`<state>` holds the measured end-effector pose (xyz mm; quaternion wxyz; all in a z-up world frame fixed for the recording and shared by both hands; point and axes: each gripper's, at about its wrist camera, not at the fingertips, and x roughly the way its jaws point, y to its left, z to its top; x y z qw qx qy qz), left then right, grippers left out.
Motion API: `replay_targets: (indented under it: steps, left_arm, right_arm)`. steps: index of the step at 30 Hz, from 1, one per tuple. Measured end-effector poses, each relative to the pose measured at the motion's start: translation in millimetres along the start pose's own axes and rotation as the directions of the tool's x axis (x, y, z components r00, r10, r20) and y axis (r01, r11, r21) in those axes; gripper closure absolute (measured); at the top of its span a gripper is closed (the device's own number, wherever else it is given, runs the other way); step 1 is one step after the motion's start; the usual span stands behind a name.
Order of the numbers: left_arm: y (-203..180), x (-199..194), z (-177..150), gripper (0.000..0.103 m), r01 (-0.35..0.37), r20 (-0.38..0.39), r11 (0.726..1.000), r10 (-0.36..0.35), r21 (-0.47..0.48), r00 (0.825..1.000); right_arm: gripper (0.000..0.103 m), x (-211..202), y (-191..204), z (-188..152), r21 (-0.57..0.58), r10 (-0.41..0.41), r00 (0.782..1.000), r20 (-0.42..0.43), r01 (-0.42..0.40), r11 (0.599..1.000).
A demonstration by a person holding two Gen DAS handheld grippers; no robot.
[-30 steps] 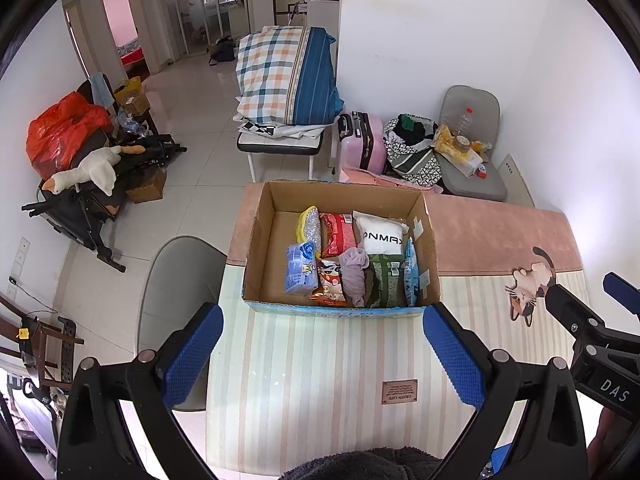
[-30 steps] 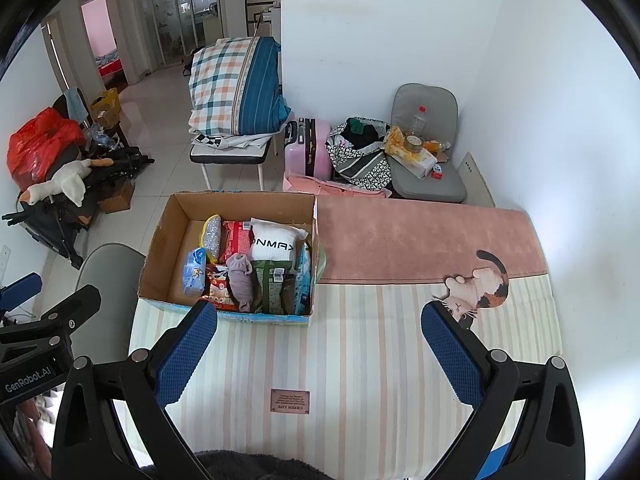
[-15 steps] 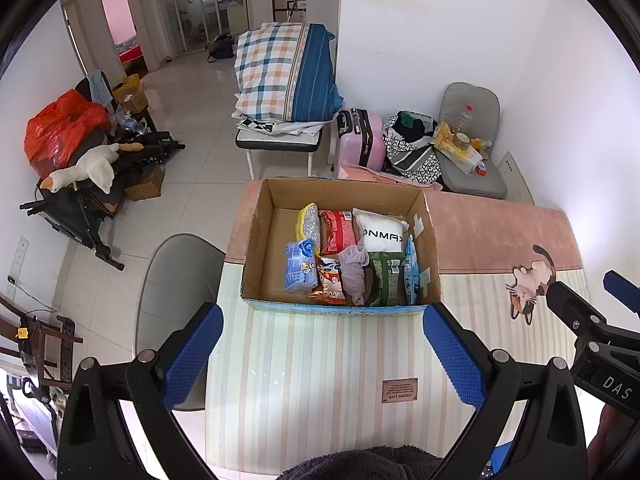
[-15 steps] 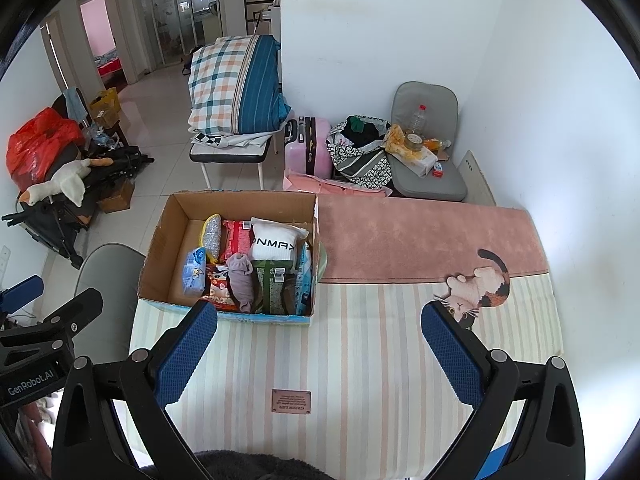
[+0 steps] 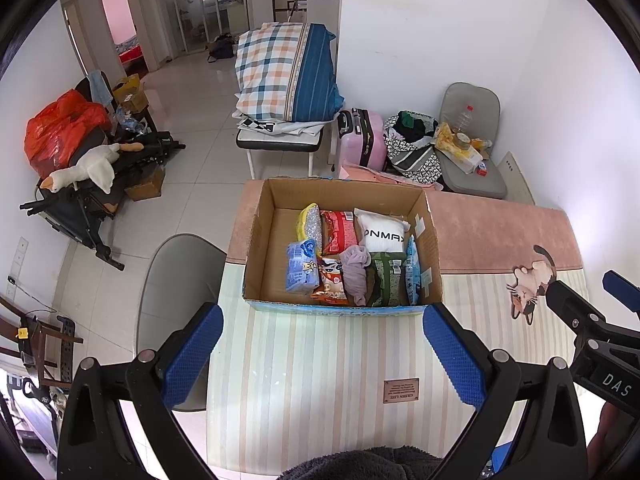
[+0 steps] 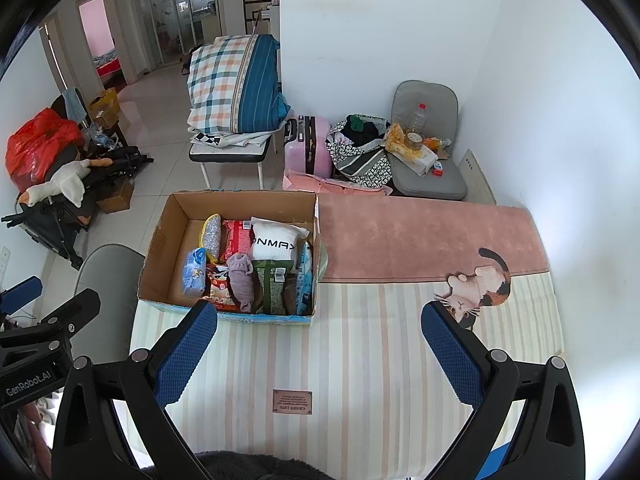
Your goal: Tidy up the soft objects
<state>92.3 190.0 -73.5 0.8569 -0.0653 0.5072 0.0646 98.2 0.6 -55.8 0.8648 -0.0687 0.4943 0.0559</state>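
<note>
Basically I hold both grippers high and back over the near edge of the table [image 5: 320, 380], neither touching anything. My left gripper [image 5: 322, 354] has its blue pads spread wide with nothing between them; my right gripper [image 6: 320, 356] is spread wide and empty as well. I judge this a survey pose: from up here both cameras take in the whole cardboard box [image 5: 434, 256], so I can pick a target before going in.

The box sits toward the table's left edge, straddling the line where the pink cloth meets the striped cloth. Its soft things are packed upright along the right wall, probably to save room: a white pillow pack [image 5: 382, 230], a red snack bag [image 5: 340, 228], a purple cloth [image 5: 356, 272], a green pouch [image 5: 386, 280], a blue packet [image 5: 300, 266]. The box's left part shows bare floor.

Compared with a second ago, almost nothing differs: the box sits slightly higher in the left view, so I have drifted a touch. Contents unchanged, pads just as wide.
</note>
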Motion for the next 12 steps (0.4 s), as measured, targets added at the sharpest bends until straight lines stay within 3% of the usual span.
replay_targets:
  steps: [12]
  left_arm:
    - [0.9,2.0,-0.5,0.001,-0.010,0.010,1.000,0.010,0.005,1.000]
  right_arm:
    - [0.000,2.6,3.6,1.3,0.003,0.000,1.000,0.003,0.000,1.000]
